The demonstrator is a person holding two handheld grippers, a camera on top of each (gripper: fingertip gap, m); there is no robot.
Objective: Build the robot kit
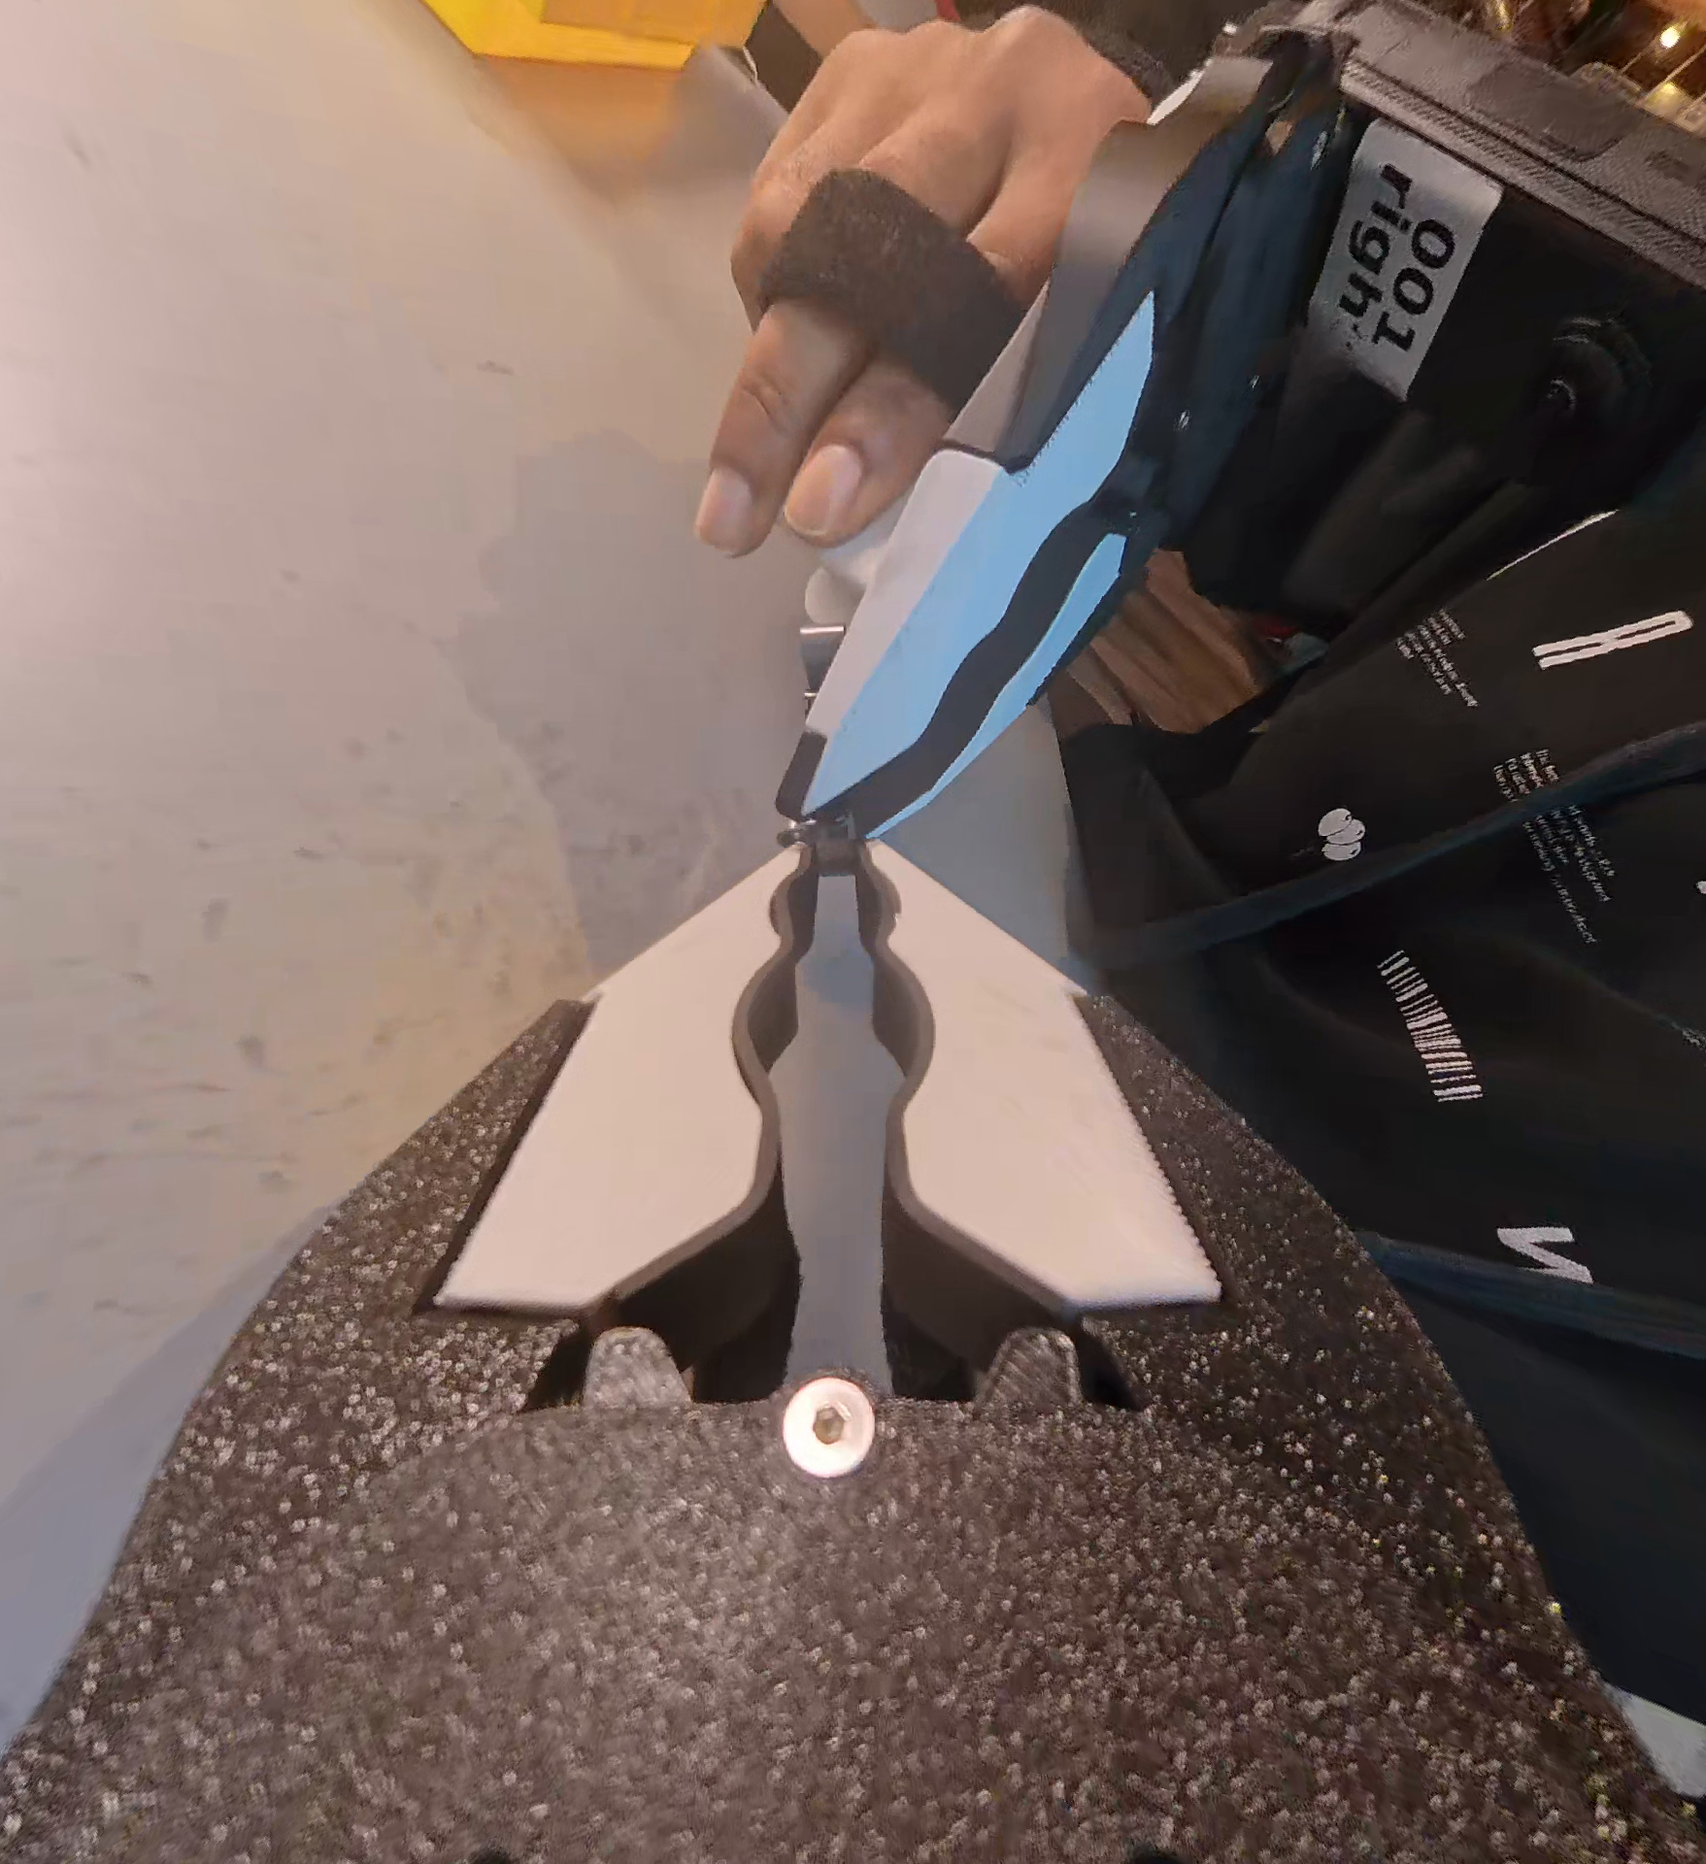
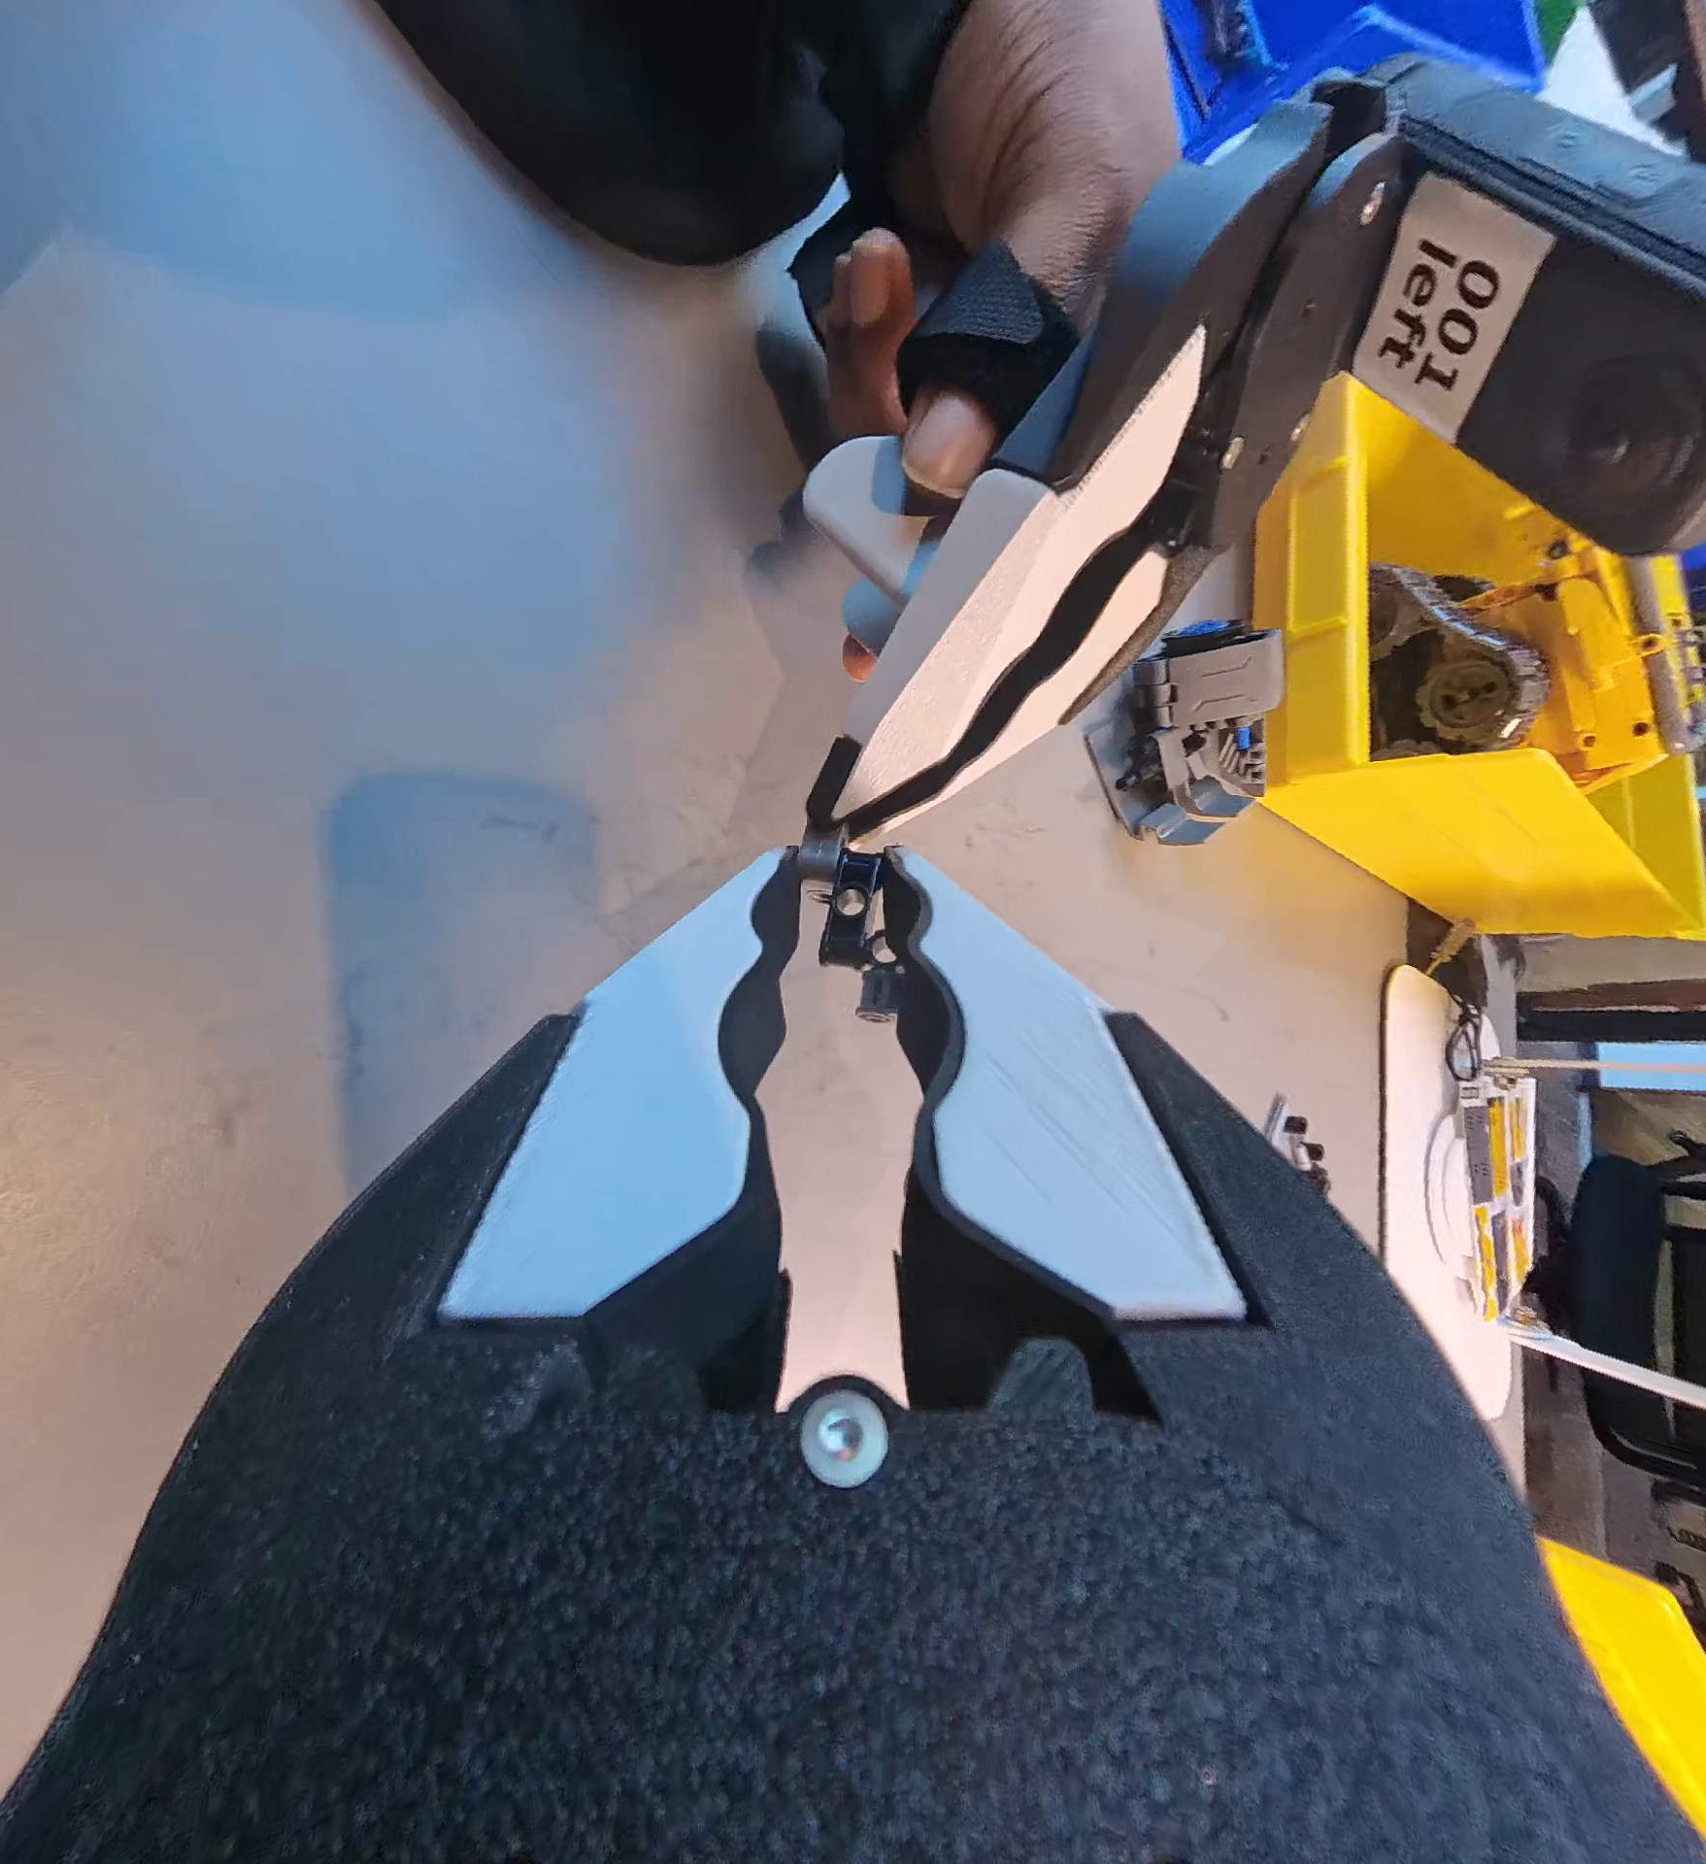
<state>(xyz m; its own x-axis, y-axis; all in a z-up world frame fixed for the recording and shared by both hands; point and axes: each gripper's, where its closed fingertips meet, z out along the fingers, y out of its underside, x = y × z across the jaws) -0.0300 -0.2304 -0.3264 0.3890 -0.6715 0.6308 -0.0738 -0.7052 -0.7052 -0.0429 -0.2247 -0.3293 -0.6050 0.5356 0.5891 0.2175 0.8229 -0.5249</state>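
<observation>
Bench lies bare left of the small black connector piece. The right hand-held gripper pinches that piece; the left hand-held gripper nips its grey end (tips meeting). Right of it stands a yellow bin. Steady, aligned pressure seems wise.

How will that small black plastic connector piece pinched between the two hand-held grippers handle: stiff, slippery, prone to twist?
The black connector piece looks like hard moulded plastic with holes, so probably stiff and very light. Its glossy surface suggests it could slip or pivot, since the right hand-held gripper grips it only at the fingertips. The left hand-held gripper meets it tip-on too, so twisting seems likely.
</observation>
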